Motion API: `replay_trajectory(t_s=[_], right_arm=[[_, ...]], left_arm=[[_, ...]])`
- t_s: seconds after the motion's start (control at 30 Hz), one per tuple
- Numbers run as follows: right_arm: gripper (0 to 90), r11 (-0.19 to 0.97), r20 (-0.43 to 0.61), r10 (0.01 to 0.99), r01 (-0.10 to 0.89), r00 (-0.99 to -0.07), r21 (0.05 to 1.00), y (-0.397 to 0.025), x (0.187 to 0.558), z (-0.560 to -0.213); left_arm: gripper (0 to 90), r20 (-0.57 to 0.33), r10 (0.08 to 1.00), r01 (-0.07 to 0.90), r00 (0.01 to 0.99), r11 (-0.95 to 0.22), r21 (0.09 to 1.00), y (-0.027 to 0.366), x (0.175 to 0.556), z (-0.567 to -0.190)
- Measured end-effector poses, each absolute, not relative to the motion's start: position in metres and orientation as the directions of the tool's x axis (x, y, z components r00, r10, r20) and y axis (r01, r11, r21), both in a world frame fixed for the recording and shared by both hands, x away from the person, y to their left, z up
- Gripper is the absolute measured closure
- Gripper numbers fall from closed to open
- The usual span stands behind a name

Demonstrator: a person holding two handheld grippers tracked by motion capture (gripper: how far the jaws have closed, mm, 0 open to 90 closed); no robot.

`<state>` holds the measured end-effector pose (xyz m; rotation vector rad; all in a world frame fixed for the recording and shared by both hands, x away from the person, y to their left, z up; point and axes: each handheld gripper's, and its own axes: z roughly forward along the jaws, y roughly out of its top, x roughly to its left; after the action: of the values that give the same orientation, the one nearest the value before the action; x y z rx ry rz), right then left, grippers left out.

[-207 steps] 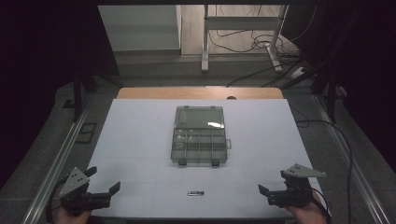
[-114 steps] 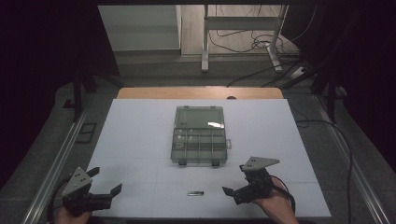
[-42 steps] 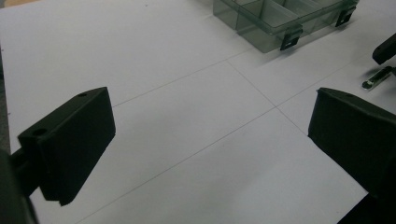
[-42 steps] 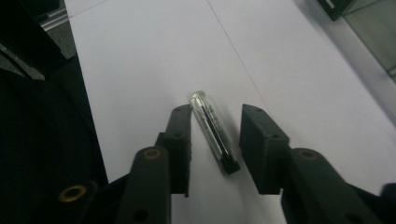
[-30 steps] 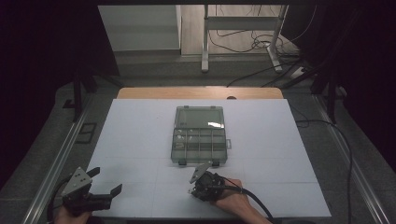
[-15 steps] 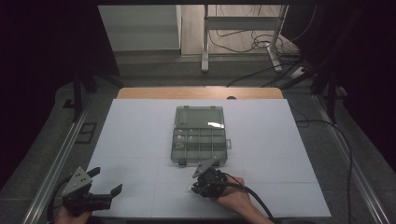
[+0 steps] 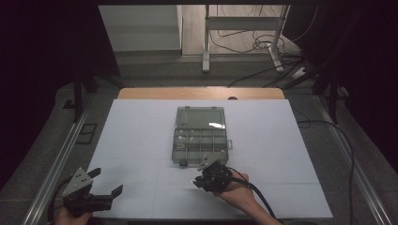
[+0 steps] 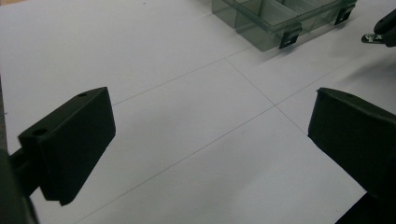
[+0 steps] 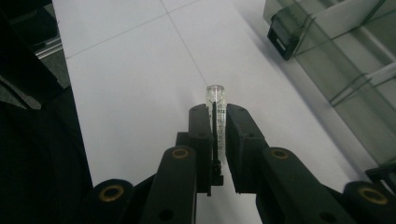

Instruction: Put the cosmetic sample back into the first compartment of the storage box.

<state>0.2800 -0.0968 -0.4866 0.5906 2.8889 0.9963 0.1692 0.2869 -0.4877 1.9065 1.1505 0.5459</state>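
Now a small metal pin (image 9: 216, 112) clenched upright in the right hand-held gripper (image 9: 217, 122), tip protruding.

In the high view the small metal piece (image 9: 215, 109) was hidden under the right hand-held gripper (image 7: 212, 174). The right gripper view cut the clear box (image 9: 355, 70) off at its right edge, and the box's contents (image 7: 201, 140) were too small to tell.
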Motion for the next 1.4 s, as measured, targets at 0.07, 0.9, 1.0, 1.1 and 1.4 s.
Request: replay_trajectory(t_s=[0.07,0.9,1.0,1.1,1.4], right_arm=[[80.9,0.720,0.094,0.364,0.345,-0.926,0.602,-0.097,0.281,-0.486],[80.7,0.665,0.114,0.417,0.388,-0.902,0.638,-0.093,0.308,-0.475],[80.6,0.659,0.113,0.427,0.394,-0.897,0.640,-0.092,0.312,-0.474],[80.7,0.650,0.109,0.435,0.396,-0.894,0.649,-0.092,0.317,-0.473],[80.6,0.632,0.097,0.460,0.403,-0.882,0.662,-0.090,0.330,-0.469]], left_arm=[[1.3,-0.048,0.872,0.515,0.488,-0.242,0.822,0.287,0.169,-0.488],[1.2,-0.051,0.874,0.520,0.483,-0.239,0.820,0.287,0.170,-0.488],[1.2,-0.056,0.874,0.522,0.482,-0.235,0.820,0.288,0.170,-0.488],[1.2,-0.066,0.875,0.524,0.480,-0.226,0.821,0.289,0.170,-0.488],[1.3,-0.070,0.871,0.528,0.487,-0.229,0.818,0.289,0.171,-0.488]])
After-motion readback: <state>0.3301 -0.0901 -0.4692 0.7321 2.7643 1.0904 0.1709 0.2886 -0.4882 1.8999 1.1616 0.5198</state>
